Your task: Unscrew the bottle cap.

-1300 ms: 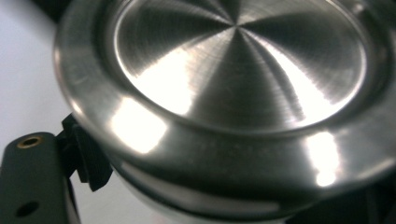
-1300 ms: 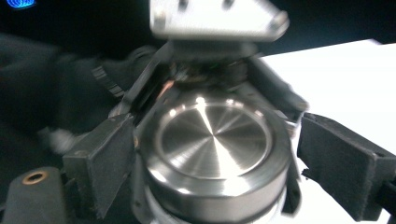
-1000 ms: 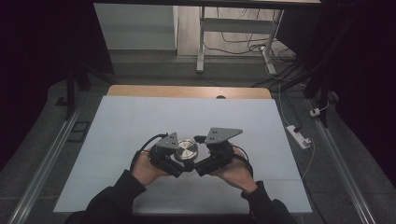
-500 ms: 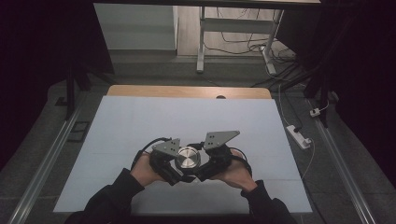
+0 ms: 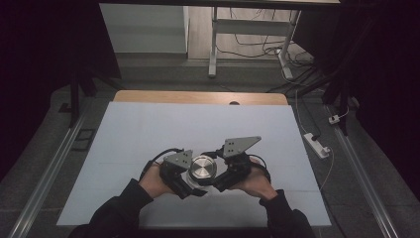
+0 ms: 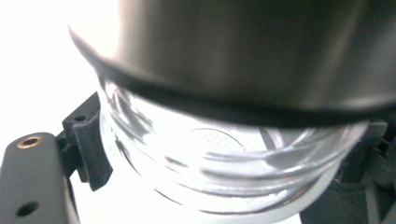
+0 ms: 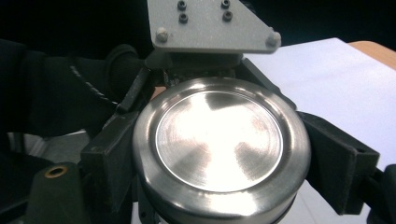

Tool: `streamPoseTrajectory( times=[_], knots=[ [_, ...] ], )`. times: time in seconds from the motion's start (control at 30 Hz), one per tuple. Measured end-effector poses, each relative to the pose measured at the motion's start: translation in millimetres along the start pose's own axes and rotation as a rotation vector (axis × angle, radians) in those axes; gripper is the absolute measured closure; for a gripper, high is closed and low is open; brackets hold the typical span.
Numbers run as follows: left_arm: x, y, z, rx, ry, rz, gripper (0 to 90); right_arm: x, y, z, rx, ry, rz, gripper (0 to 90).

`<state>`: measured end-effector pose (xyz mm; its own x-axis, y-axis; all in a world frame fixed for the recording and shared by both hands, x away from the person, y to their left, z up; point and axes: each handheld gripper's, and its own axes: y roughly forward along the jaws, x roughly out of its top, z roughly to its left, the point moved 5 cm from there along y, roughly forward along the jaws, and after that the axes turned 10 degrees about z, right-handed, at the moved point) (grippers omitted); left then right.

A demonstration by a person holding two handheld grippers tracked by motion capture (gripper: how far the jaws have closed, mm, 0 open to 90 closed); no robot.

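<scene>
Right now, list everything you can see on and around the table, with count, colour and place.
clear glass jar: one, transparent, near the table's front middle, held between both grippers
round brushed-metal lid: one, silver, on top of the jar
white table sheet: one, pale, covering the table
wooden table edge: one, tan, along the far side
white power strip: one, on the floor right of the table
metal desk legs: pale, on the floor beyond the table
left gripper: one, black with grey plate, fingers shut on the jar body
right gripper: one, black with grey plate, fingers shut on the lid
</scene>
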<state>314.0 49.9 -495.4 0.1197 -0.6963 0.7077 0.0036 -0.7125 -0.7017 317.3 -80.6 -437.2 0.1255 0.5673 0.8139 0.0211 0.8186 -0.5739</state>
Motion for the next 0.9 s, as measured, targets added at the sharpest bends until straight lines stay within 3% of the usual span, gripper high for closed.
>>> streamPoseTrajectory(
  times=[0.2, 0.47, 0.9],
  knots=[
    [-5.1, -3.1, 10.5, 0.060, -0.058, 0.004, 14.6, 0.7, -4.6, -3.9, -0.074, 0.016, -0.013, 18.7],
    [-9.6, -6.0, 22.8, 0.134, -0.131, 0.000, 14.6, -3.0, -9.7, -4.1, -0.125, 0.048, -0.016, 18.7],
    [-8.2, -12.2, 36.5, 0.197, -0.172, -0.014, 14.6, -9.4, -6.7, 5.6, -0.163, 0.050, -0.005, 18.7]
  ],
)
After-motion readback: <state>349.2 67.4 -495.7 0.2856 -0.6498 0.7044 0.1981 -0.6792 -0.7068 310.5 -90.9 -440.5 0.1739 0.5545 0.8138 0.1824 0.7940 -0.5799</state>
